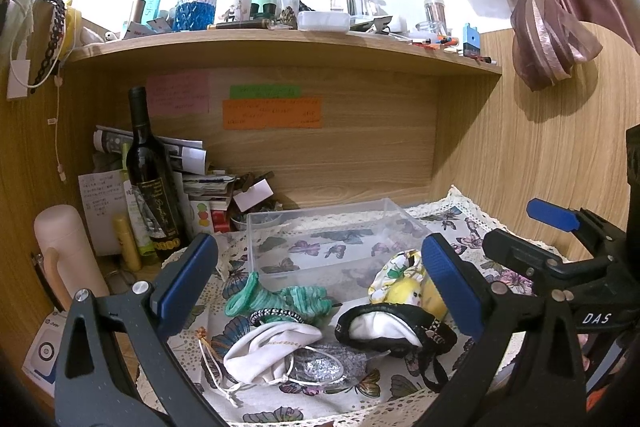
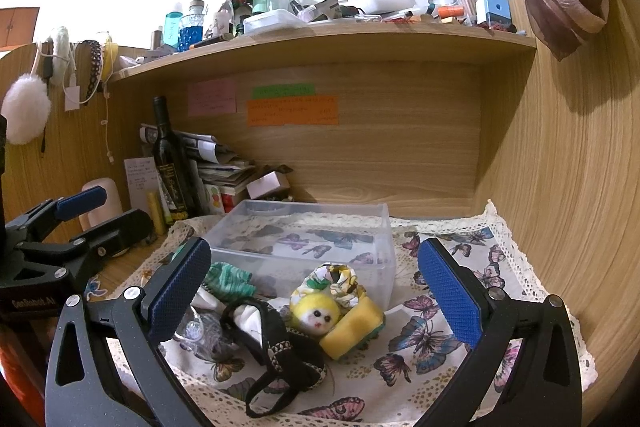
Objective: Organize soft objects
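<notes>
- Hovering side by side over the cloth-covered surface (image 2: 460,347), the left gripper (image 1: 320,291) and the right gripper (image 2: 316,291) both have their fingers spread wide and hold nothing
- Soft things lie heaped on the near side of the clear box (image 2: 304,239): a yellow doll (image 2: 320,315), a black-edged pouch (image 2: 256,323), a white drawstring bag (image 1: 272,347) and green hair ties (image 1: 280,301)
- The box looks empty, so I'd judge it the place meant for them, with its open top free above
- The doll is touching the box's near wall, so lifting it wants a pull toward us first
- Bottles (image 1: 150,179) and papers crowd the left; the cloth on the right lies bare, the easier side to swing through
</notes>
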Motion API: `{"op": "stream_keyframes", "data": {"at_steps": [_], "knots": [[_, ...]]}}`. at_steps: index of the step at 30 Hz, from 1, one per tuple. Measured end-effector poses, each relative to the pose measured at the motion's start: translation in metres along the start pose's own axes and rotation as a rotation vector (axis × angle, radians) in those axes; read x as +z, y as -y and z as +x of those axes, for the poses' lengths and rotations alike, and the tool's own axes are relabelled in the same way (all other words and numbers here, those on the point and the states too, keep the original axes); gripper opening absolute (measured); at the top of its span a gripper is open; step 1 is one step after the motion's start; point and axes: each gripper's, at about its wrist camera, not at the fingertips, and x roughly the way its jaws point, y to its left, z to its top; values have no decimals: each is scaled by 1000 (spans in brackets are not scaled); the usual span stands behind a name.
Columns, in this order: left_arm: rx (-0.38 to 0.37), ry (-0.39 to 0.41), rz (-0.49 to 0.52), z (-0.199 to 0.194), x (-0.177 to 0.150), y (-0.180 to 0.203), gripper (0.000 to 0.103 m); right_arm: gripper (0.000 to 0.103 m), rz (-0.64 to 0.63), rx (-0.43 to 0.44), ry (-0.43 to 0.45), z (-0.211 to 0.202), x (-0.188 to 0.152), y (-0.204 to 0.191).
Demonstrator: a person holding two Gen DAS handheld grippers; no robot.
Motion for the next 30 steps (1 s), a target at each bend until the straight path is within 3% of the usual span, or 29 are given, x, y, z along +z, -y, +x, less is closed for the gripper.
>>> {"op": "stream_keyframes", "data": {"at_steps": [14,22,30], "knots": [[-29,-21,-12,8,-8,-9,103,103,1,-1,-18,8,-8,6],[39,-155,-33,24,-48,-39,103,103,7,-45,-116,20,-34,25],[58,-286,-86,43,-79,-60,103,102,77,-96,-243,38,-63,57]]}}
